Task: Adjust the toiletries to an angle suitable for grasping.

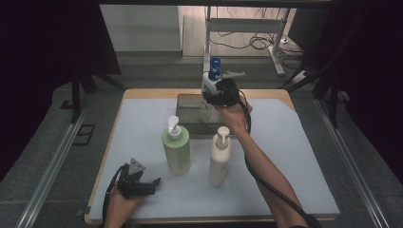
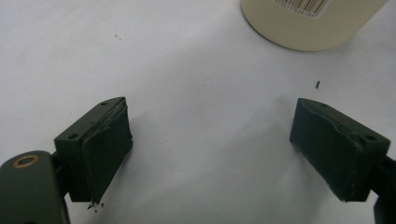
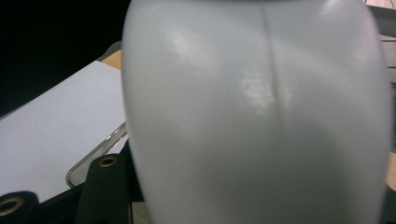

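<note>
Bottle (image 1: 209,80): white, blue pump, upright, clamped in right gripper (image 1: 215,97), probably directly above tray (image 1: 190,108).
Left gripper (image 1: 153,184): jaws apart, idle.

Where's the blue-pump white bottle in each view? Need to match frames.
High view: blue-pump white bottle, top centre, held in the right gripper above the metal tray.
Left gripper view: not in it.
Right gripper view: bottle body close up, centre to right.
Shared landmark: white mat.

The black two-jaw left gripper (image 1: 153,183) rested low with jaws spread wide and nothing between them; the black right gripper (image 1: 214,95), arm outstretched, clamped a pale bottle (image 3: 257,112).
</note>
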`<state>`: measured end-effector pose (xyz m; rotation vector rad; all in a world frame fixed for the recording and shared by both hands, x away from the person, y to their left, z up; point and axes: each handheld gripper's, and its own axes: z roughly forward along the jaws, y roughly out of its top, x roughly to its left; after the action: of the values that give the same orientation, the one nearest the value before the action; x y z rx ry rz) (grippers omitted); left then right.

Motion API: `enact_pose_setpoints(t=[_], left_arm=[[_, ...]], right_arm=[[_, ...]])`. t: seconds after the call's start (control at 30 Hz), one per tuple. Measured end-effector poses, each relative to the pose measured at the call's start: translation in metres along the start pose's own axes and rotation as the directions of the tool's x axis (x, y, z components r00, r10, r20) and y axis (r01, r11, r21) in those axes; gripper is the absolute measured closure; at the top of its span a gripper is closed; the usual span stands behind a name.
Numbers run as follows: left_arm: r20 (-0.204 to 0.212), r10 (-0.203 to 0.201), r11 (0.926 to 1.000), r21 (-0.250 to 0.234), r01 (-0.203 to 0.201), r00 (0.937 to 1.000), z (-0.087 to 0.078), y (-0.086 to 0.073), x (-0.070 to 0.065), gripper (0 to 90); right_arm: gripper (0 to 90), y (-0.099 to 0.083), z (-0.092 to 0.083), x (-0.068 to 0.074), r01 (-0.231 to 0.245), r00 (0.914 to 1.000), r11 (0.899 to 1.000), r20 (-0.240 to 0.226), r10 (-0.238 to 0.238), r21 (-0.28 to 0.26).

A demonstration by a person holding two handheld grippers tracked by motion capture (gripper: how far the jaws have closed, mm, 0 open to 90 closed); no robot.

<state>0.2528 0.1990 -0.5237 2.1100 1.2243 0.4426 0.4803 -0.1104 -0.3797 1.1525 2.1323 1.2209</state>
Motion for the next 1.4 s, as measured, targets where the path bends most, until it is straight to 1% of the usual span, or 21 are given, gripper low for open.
enact_pose_setpoints(t=[0.1,0.23,0.47,0.5,0.57,0.63,0.67,0.83,0.87,0.93,1.0,1.03,1.07,1.13,1.17,1.2,1.23,1.33,1.37,1.4], left_arm=[[0.000,0.000,1.0000,0.000,0.000,1.0000,0.000,0.000,0.000,12.1],[0.000,0.000,1.0000,0.000,0.000,1.0000,0.000,0.000,0.000,12.1],[0.000,0.001,1.0000,0.000,-0.001,1.0000,0.000,0.000,0.000,12.1],[0.000,0.001,1.0000,0.000,-0.001,1.0000,0.000,0.000,0.000,12.1],[0.000,0.001,1.0000,0.000,-0.001,1.0000,0.000,0.000,0.000,12.1],[0.000,0.000,1.0000,0.000,0.000,1.0000,0.000,0.000,0.000,12.1],[0.000,0.000,1.0000,0.000,0.000,1.0000,0.000,0.000,0.000,12.1],[-0.001,0.001,1.0000,0.000,-0.001,1.0000,0.000,0.000,0.000,12.1],[-0.001,0.001,1.0000,0.000,-0.001,1.0000,0.000,0.000,0.000,12.1],[-0.001,0.001,1.0000,0.000,-0.001,1.0000,0.000,0.000,0.000,12.1],[-0.001,0.001,1.0000,0.000,-0.001,1.0000,0.000,0.000,0.000,12.1],[-0.001,0.001,1.0000,0.001,-0.001,1.0000,0.000,0.000,0.000,12.1],[-0.001,0.001,1.0000,0.001,-0.001,1.0000,0.000,0.000,0.000,12.1],[-0.001,0.001,1.0000,0.001,-0.001,1.0000,0.000,0.000,0.000,12.1],[-0.001,0.001,1.0000,0.001,-0.001,1.0000,0.000,0.000,0.000,12.1],[-0.001,0.001,1.0000,0.001,-0.001,1.0000,0.000,0.000,0.000,12.1],[-0.001,0.001,1.0000,0.001,-0.001,1.0000,0.000,0.000,0.000,12.1],[-0.001,0.001,1.0000,0.000,-0.001,1.0000,0.000,0.000,0.000,12.1],[-0.001,0.001,1.0000,0.000,-0.001,1.0000,0.000,0.000,0.000,12.1],[-0.001,0.001,1.0000,0.000,-0.001,1.0000,0.000,0.000,0.000,12.1]], right_arm=[[40.7,-0.003,0.003,0.000,0.002,1.0000,1.000,0.001,-0.002,0.007],[40.6,-0.011,0.010,0.001,0.001,1.0000,1.000,0.004,-0.002,0.022],[40.0,-0.022,0.016,0.003,0.007,0.9999,0.999,0.008,-0.008,0.041],[39.9,-0.024,0.018,0.003,0.011,0.9999,0.999,0.007,-0.011,0.047],[39.7,-0.025,0.017,0.004,0.018,0.9998,0.999,0.009,-0.018,0.035],[39.3,-0.026,0.017,0.005,0.034,0.9994,0.999,0.009,-0.035,0.041],[39.3,-0.026,0.017,0.005,0.034,0.9994,0.999,0.009,-0.035,0.041],[36.9,-0.027,0.016,0.005,0.056,0.9984,0.997,-0.005,-0.056,0.046],[32.1,-0.027,0.017,0.003,0.060,0.9981,0.997,-0.017,-0.060,0.054],[31.5,-0.028,0.017,0.003,0.057,0.9982,0.996,-0.021,-0.056,0.062],[30.8,-0.030,0.017,0.002,0.071,0.9972,0.995,-0.030,-0.069,0.072],[30.4,-0.032,0.016,0.002,0.079,0.9962,0.994,-0.041,-0.076,0.072],[30.4,-0.032,0.016,0.002,0.079,0.9962,0.994,-0.041,-0.076,0.072],[31.6,-0.034,0.011,0.001,0.090,0.9948,0.992,-0.055,-0.086,0.086],[31.6,-0.034,0.011,0.001,0.090,0.9948,0.992,-0.055,-0.086,0.086],[32.9,-0.036,0.008,-0.002,0.082,0.9947,0.992,-0.070,-0.076,0.096],[32.9,-0.036,0.008,-0.002,0.082,0.9947,0.992,-0.070,-0.076,0.096],[34.8,-0.042,-0.001,-0.007,0.071,0.9936,0.993,-0.094,-0.062,0.093],[34.8,-0.042,-0.001,-0.007,0.071,0.9936,0.993,-0.094,-0.062,0.093],[36.3,-0.045,-0.006,-0.009,0.083,0.9924,0.993,-0.097,-0.074,0.087]])
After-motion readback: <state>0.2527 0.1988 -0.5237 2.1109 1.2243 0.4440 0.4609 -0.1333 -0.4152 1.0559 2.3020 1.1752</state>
